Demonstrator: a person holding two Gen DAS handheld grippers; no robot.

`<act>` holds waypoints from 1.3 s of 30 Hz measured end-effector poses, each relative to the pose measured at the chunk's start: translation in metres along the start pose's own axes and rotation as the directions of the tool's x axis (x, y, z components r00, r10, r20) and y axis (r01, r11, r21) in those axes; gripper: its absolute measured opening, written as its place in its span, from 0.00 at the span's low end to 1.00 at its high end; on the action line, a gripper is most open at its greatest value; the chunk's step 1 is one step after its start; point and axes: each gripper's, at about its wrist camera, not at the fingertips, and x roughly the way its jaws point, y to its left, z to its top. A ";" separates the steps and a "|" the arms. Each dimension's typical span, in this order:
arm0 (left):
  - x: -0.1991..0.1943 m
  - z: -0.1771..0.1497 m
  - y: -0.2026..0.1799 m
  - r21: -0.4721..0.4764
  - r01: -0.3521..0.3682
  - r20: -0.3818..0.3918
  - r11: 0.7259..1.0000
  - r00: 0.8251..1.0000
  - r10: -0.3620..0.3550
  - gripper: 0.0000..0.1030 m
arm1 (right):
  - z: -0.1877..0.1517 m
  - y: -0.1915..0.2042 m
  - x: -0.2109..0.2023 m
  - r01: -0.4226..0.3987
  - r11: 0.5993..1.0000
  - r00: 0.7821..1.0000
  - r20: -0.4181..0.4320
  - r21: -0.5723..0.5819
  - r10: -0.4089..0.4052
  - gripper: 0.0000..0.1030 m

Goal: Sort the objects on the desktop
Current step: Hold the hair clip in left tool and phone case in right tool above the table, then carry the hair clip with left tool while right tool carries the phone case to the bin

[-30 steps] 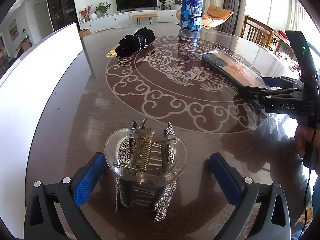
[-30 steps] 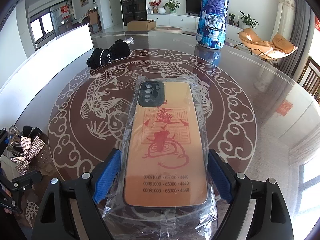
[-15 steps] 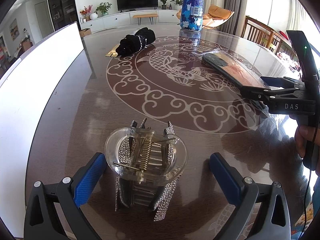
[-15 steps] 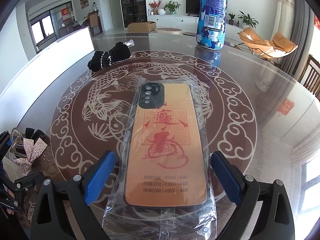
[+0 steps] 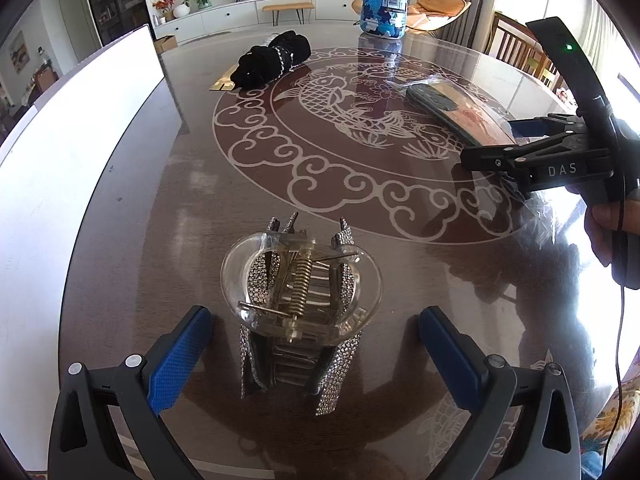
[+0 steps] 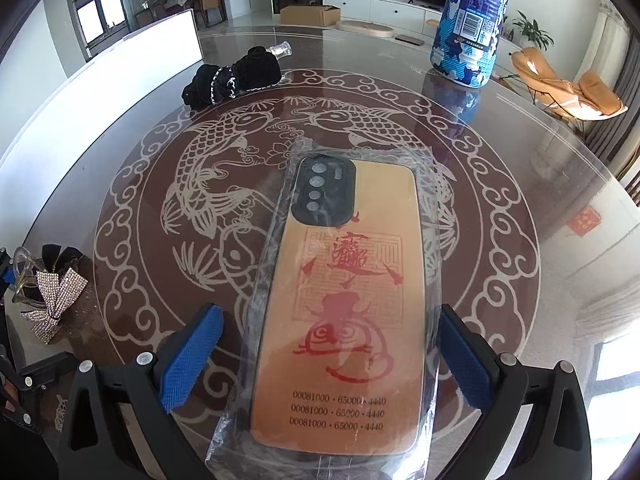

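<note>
Right gripper point(image 6: 330, 354) jaws opening wider than before, let go of phone case point(image 6: 340, 304); case lies flat on table point(image 6: 560, 184) between blue pads, not pinched. Left gripper point(image 5: 310, 350) stays apart around sparkly hair clip point(image 5: 300, 300), not touching. Danger: crinkly plastic bag sticks to pad, drags case along. Clip sits tall, bump tips it.

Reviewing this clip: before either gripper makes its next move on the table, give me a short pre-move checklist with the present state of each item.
1. Right gripper free of the wrapped phone case: ok, jaws opening, pads off the wrap on both sides.
2. Phone case lying flat on the table: ok.
3. Left gripper open around the rhinestone hair clip: ok, pads clear of it.
4. Clip centred between the left pads: not ok, it sits nearer the left pad.
5. Black scrunchie and blue can clear of both grippers: ok.
6. Where sorted items go: cannot tell.
</note>
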 end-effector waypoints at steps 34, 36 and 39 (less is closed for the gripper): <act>-0.071 -0.062 0.038 -0.107 0.064 0.118 0.992 0.992 -0.051 0.53 | -0.059 0.022 -0.043 -0.044 0.998 0.989 -0.144 -0.036 0.039 0.84; -0.070 -0.064 0.037 -0.105 0.065 0.113 0.992 0.992 -0.053 0.53 | -0.057 0.024 -0.037 -0.038 0.998 0.984 -0.178 -0.041 0.030 0.96; -0.070 -0.065 0.034 -0.103 0.067 0.115 0.992 0.992 -0.055 0.54 | -0.054 0.029 -0.031 -0.040 0.997 0.981 -0.192 -0.073 0.025 1.00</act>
